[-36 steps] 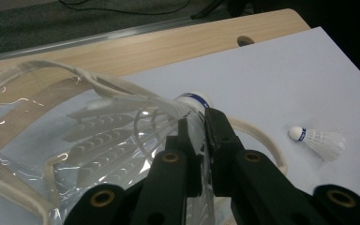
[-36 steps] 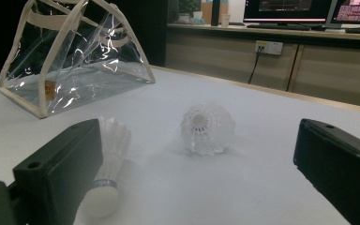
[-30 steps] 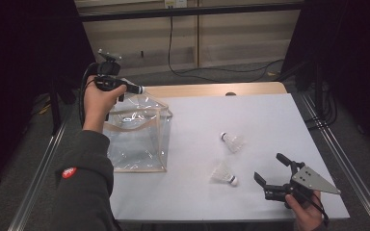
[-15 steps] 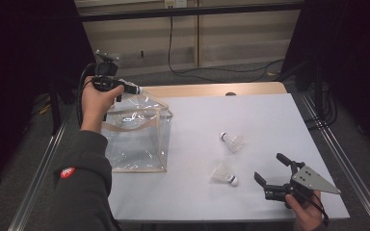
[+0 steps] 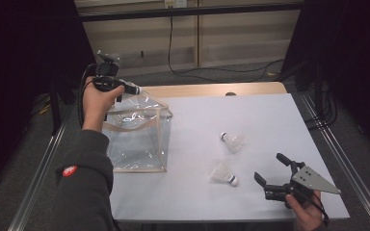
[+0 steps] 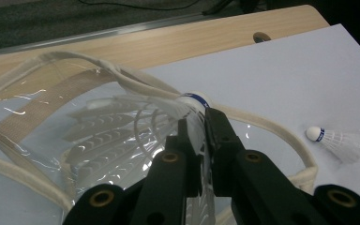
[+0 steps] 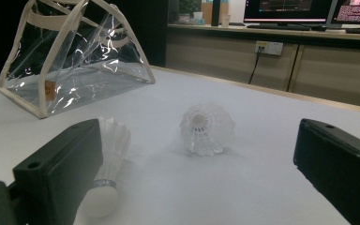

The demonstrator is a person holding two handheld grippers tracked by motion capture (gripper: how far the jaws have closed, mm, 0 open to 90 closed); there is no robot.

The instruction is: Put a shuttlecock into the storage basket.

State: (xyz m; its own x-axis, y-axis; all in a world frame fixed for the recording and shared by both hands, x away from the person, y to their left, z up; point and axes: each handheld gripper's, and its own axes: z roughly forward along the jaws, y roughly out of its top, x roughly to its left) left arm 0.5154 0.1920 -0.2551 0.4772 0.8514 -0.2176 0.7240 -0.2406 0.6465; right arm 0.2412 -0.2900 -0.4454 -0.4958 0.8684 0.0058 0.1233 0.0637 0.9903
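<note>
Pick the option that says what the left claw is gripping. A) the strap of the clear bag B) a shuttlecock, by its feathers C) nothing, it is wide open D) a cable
B: in the left gripper view the left claw is shut on the feather skirt of a shuttlecock held over the open top of the clear bag, with the blue-banded cork pointing away from the claw.

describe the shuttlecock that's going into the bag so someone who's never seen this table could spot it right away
Start at the clear plastic bag with cream trim at the left of the white table. Above its open top, the left tool is shut on a white feathered shuttlecock, the feathers pinched between its black jaws. It is the one held up over the bag; the other two shuttlecocks lie loose on the table.
</note>
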